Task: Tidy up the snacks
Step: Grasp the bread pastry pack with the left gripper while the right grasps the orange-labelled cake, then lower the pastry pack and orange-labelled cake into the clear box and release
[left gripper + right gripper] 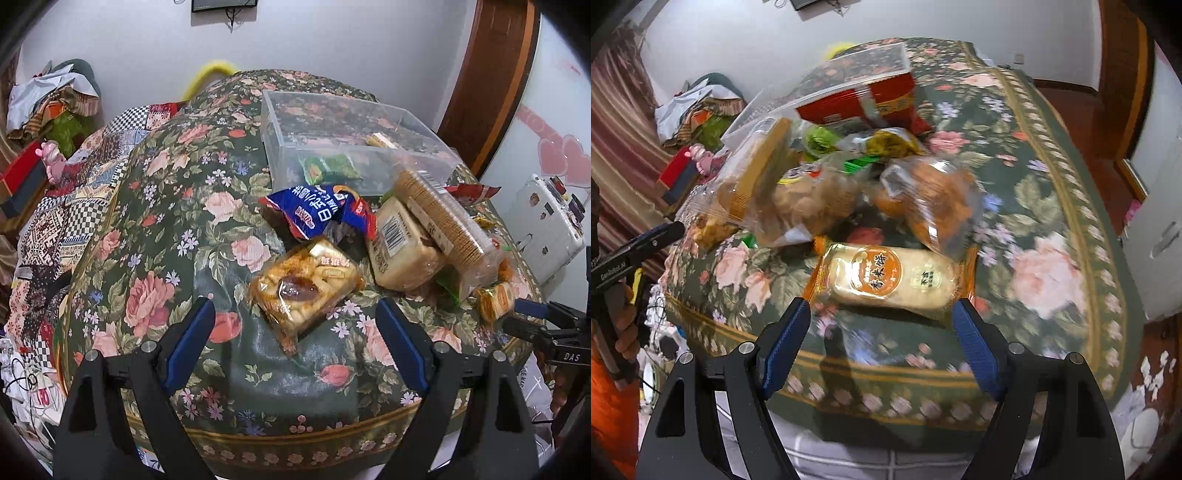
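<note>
Currently, snack packs lie piled on the worktop [155,236] before a clear bin [332,122]. Pastry pack [304,282] lies ahead of the spread, empty left hand-held gripper [295,317]; rice-cake pack [892,275] ahead of the spread, empty right hand-held gripper [881,314]. Step: approach. Next: straddle, clamp, transfer to bin.

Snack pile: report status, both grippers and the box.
Left gripper open over pastry pack. Right gripper open at rice cracker pack. Clear box nearly empty. Nothing held, nothing blocking.

Dim indoor light, right view blurred, fisheye edges
</note>
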### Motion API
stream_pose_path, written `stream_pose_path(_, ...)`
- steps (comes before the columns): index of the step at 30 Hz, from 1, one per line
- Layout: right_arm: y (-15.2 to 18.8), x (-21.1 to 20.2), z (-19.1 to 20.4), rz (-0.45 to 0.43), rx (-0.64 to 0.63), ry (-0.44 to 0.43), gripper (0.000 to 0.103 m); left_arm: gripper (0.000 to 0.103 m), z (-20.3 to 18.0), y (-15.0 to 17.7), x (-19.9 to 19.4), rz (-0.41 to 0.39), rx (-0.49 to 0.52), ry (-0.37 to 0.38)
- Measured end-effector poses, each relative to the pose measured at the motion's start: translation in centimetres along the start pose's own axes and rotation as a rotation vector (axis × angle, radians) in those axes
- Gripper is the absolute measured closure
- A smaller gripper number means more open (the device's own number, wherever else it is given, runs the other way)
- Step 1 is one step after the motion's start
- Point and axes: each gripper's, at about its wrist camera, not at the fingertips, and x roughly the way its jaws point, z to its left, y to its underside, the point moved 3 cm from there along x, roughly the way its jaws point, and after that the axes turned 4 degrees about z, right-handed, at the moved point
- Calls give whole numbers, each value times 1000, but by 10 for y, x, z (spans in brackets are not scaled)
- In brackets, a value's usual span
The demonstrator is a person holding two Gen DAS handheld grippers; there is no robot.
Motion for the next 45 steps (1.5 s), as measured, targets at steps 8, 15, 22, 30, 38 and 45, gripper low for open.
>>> stream_pose_path(8, -13, 9, 11, -5, -78, 24, 24, 14, -2, -3, 7, 2, 23, -1)
stream_pose_path(15, -18, 14, 13, -9, -41, 5, 3, 14, -4, -10, 30, 28, 42, 19)
stream_pose_path(22, -25, 35, 14, 22, -58, 99, 0, 14, 1, -17, 61, 82, 38, 9)
stream_pose_path(30, -19, 30, 12, -5, -73, 62, 15, 15, -4, -17, 71, 42, 36, 18)
stream_pose_path(38, -13, 15, -2, -23, -48, 37, 25, 58, -10, -12, 61, 45, 29, 52)
stream_pose_path(45, -8, -11, -4, -74, -39, 32, 25, 58, -18, -2, 36, 18, 43, 44)
